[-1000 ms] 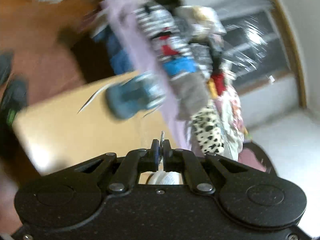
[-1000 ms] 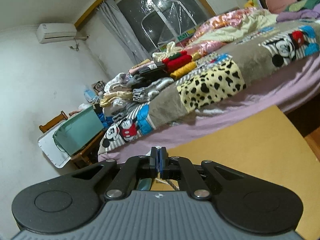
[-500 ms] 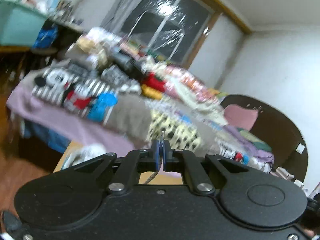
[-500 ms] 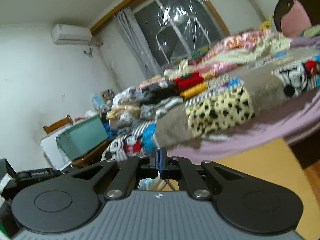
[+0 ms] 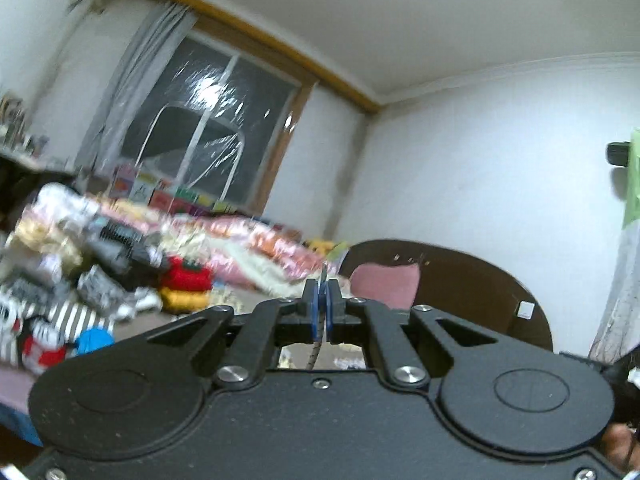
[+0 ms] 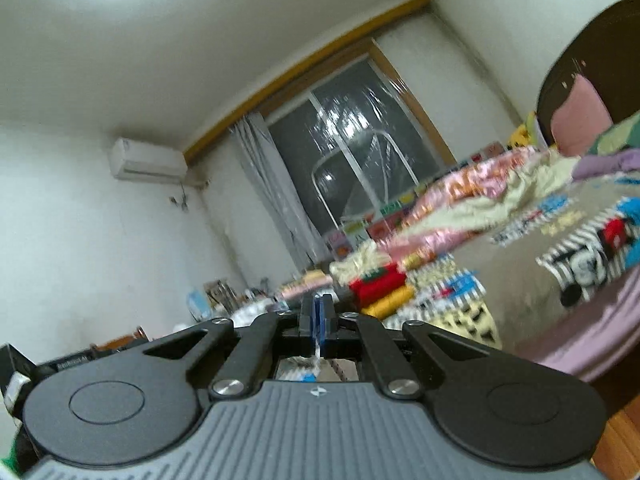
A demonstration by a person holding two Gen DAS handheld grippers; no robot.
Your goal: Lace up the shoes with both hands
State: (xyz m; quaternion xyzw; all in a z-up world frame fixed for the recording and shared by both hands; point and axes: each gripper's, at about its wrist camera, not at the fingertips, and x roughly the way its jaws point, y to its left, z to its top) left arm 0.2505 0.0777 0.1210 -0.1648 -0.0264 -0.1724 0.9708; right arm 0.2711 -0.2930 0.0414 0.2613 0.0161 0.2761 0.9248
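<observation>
My left gripper (image 5: 321, 298): blue pads pinched together on thin speckled shoelace (image 5: 314, 354), lace hanging below jaws. My right gripper (image 6: 317, 320): pads likewise clamped on pale white lace end (image 6: 316, 354). Shoe itself not visible in either view. Both point about level across cluttered patchwork-covered bed (image 6: 520, 280), toward dark plastic-covered window (image 5: 208, 136). Dark rounded wooden headboard (image 5: 460, 280) beyond left pads.

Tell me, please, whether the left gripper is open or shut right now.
Shut. The left gripper has its blue pads pressed together on a shoelace, which hangs down below them.
</observation>
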